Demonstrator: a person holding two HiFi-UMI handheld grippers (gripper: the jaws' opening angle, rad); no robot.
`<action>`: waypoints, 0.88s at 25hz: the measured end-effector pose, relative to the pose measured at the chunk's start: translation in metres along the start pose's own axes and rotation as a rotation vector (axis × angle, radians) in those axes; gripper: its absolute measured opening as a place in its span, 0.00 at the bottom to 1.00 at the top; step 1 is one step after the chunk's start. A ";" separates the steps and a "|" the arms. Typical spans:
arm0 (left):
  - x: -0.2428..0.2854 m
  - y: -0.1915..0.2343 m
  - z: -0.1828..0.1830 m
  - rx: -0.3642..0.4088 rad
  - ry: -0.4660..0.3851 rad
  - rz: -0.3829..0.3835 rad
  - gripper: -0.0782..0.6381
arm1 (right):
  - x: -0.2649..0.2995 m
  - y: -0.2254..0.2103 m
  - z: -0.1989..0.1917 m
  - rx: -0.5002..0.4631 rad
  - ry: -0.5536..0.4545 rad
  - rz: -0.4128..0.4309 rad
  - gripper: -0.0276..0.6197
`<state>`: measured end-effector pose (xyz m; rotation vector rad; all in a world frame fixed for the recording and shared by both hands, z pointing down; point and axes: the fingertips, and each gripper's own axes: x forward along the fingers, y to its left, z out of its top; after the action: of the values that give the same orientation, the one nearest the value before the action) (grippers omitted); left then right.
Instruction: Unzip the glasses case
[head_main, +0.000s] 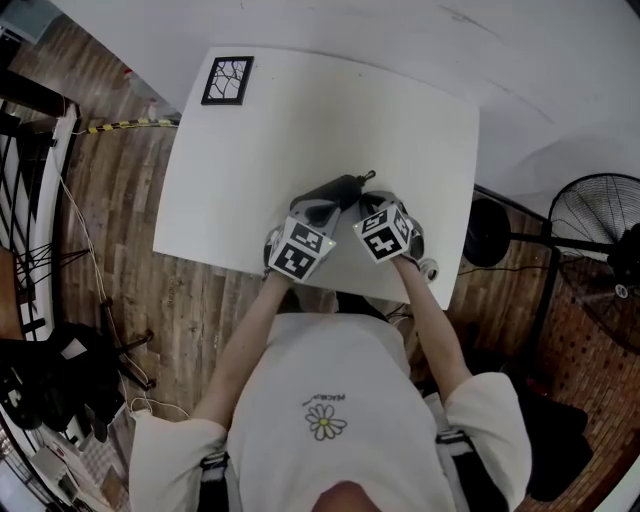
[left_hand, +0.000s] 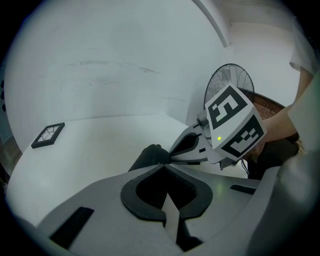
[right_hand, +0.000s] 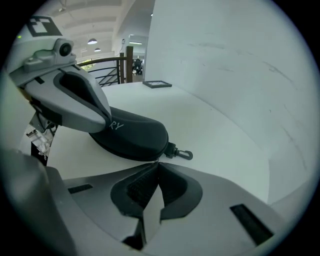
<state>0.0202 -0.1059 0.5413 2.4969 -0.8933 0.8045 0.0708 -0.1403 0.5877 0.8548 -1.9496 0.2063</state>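
A black zip-up glasses case (head_main: 335, 190) (right_hand: 135, 135) lies on the white table (head_main: 300, 110) near its front edge, with a small clip (right_hand: 184, 154) at its right end. My left gripper (head_main: 322, 207) (left_hand: 161, 162) is shut, and its fingers (right_hand: 75, 100) rest on top of the case (left_hand: 144, 157). My right gripper (head_main: 368, 205) (right_hand: 158, 162) is shut too. Its tips sit against the case's edge beside the clip. Whether they pinch a zipper tab is hidden.
A black-framed tile (head_main: 228, 80) (left_hand: 48, 135) lies at the table's far left corner. A standing fan (head_main: 600, 225) is on the floor to the right. The table's front edge runs just under both grippers.
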 end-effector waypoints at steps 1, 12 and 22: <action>0.000 0.000 -0.001 0.006 0.012 -0.004 0.13 | -0.001 0.002 -0.001 0.005 0.004 -0.003 0.05; -0.021 0.019 -0.001 -0.018 0.018 0.102 0.13 | -0.041 0.084 -0.006 0.141 -0.043 0.161 0.05; -0.017 0.008 -0.011 0.098 0.107 0.135 0.13 | -0.034 0.067 -0.020 0.075 0.017 0.098 0.05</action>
<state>-0.0008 -0.0982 0.5404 2.4701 -1.0159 1.0394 0.0518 -0.0652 0.5831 0.8042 -1.9800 0.3450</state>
